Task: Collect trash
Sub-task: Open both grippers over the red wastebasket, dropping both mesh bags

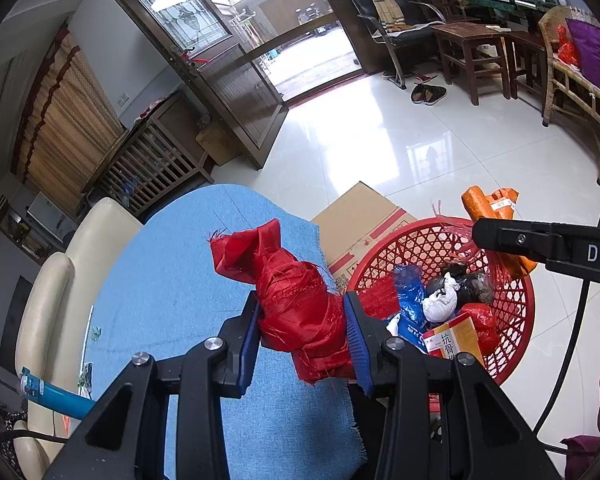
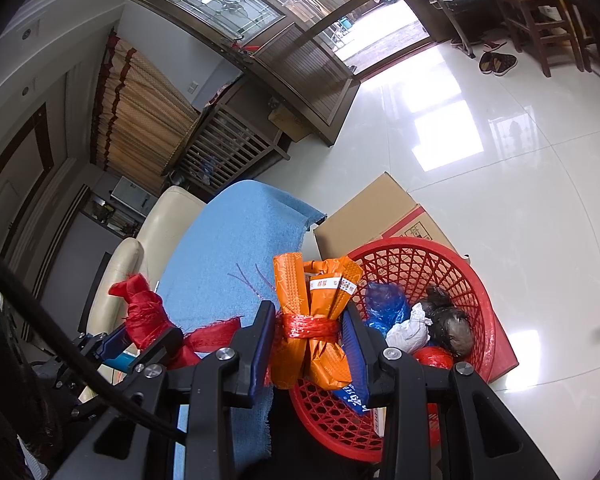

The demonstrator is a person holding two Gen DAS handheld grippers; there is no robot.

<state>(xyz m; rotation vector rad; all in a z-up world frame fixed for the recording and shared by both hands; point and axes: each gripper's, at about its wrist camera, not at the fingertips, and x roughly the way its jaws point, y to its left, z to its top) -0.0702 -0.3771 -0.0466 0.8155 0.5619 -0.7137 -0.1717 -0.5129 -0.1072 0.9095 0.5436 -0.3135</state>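
Note:
My left gripper (image 1: 305, 320) is shut on a wad of red cloth (image 1: 292, 296), held above the blue-covered table (image 1: 172, 288) just left of the red basket (image 1: 512, 320). My right gripper (image 2: 310, 328) is shut on an orange wrapped bundle (image 2: 312, 304) tied with red string, held over the left rim of the red basket (image 2: 404, 256). The basket holds a blue bag (image 2: 384, 304), white crumpled paper (image 2: 410, 330), a dark lump (image 2: 448, 320) and a box (image 1: 456, 340). The left gripper with its red cloth (image 2: 142, 312) shows at the left of the right wrist view.
A cardboard box (image 1: 364, 220) lies on the shiny tile floor behind the basket. A cream sofa (image 1: 60, 288) sits left of the table. Wooden tables and chairs (image 1: 472, 52) stand far right, slippers (image 1: 428, 94) near the open door. A black cable (image 1: 572, 340) hangs at right.

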